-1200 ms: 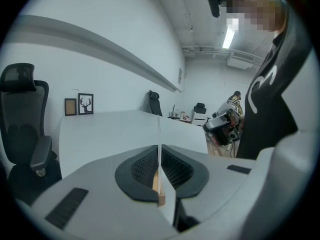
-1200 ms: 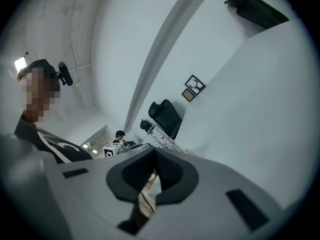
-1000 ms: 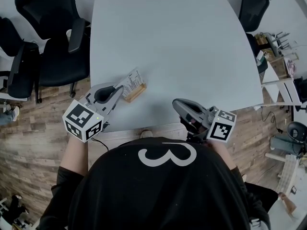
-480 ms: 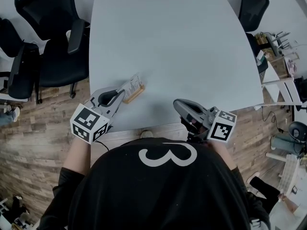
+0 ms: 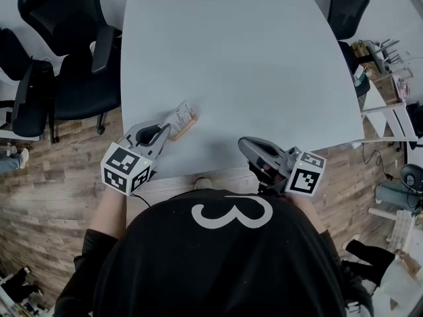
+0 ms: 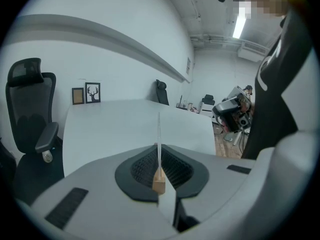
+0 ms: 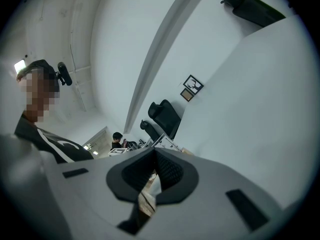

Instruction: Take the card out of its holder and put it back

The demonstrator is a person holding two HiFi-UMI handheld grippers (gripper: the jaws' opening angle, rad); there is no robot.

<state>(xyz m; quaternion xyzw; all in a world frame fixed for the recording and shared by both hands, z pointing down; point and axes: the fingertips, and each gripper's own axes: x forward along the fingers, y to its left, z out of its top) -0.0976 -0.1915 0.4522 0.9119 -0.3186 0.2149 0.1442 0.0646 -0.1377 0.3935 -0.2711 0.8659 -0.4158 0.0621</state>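
Black office chairs (image 5: 73, 51) are seen at the far left, standing on a wood-plank floor (image 5: 46, 197) beside the pale counter (image 5: 238, 58).

The left tongs (image 5: 166, 128) are held over the near left part of the counter, with their marker cube (image 5: 127, 169) hanging out past the counter's near edge. In the left gripper view their 2 jaws are drawn in to a narrow slit, and the card (image 5: 177, 114) is clamped between the dark pads. There the card is viewed edge-on, as a thin upright line. The wooden holder (image 5: 187, 126) is seen at the card's lower end, so the card is seated in its holder. In the head view, card and holder are shown tilted, just past the jaw tips and close to the counter's left edge. Whether the holder is resting on the counter cannot be told.

The middle and far part of the counter are taken up by plain surface only.

The right tongs (image 5: 244, 144) are held at the counter's near edge, well apart from the card, with their marker cube (image 5: 305, 173) close to the person's black shirt (image 5: 218, 263). In the right gripper view the 2 jaws are brought together, and nothing is held between them.

1 more black chair (image 5: 347, 5) is seen at the counter's far right corner.
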